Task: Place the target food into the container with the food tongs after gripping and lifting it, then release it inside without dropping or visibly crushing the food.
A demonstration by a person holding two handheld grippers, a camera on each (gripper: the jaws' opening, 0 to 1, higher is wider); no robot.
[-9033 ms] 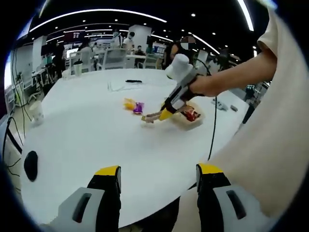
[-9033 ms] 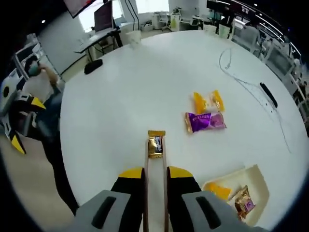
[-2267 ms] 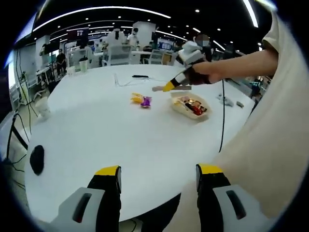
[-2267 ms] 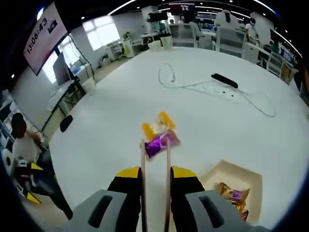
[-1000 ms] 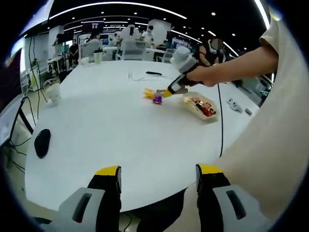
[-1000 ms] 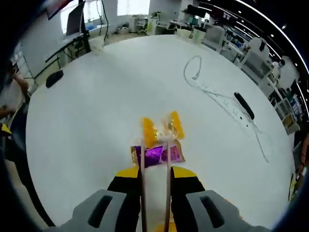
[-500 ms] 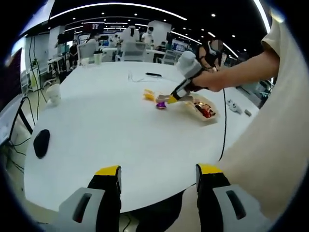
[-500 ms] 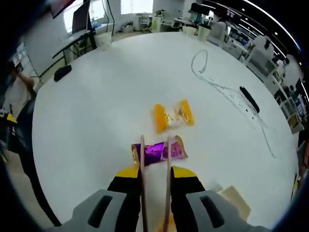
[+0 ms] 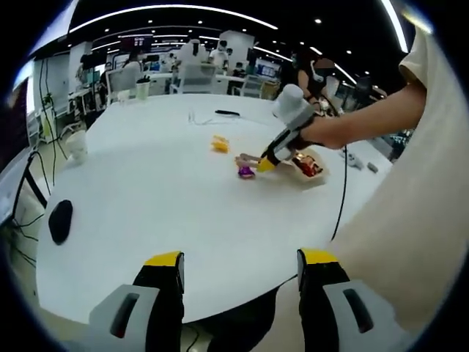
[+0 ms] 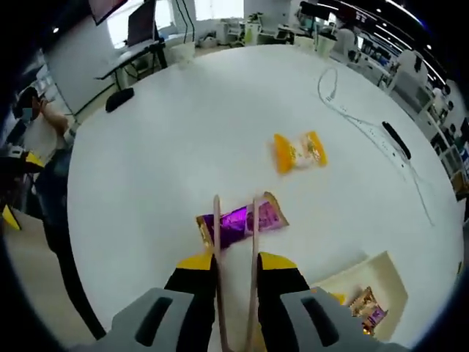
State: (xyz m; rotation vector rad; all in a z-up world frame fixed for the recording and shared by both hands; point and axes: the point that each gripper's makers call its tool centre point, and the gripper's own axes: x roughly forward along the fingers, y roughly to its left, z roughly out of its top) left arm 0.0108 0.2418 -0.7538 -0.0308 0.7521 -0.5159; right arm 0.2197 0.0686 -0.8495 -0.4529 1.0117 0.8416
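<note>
The purple snack packet lies on the white table between the tips of our food tongs, which now straddle its middle instead of hovering short of it as half a second ago, so we judge the grip about to begin. Our right gripper is clamped on the tongs. The orange packet sits farther off than before, the container lies near with snacks inside, and our left gripper hangs spread and empty.

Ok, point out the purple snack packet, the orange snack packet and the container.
purple snack packet (image 10: 236,218): right gripper view, middle of the wrapper between the tong tips.
orange snack packet (image 10: 299,152): right gripper view, its pale centre.
container (image 10: 387,271): right gripper view, bare cream floor near its far rim.
</note>
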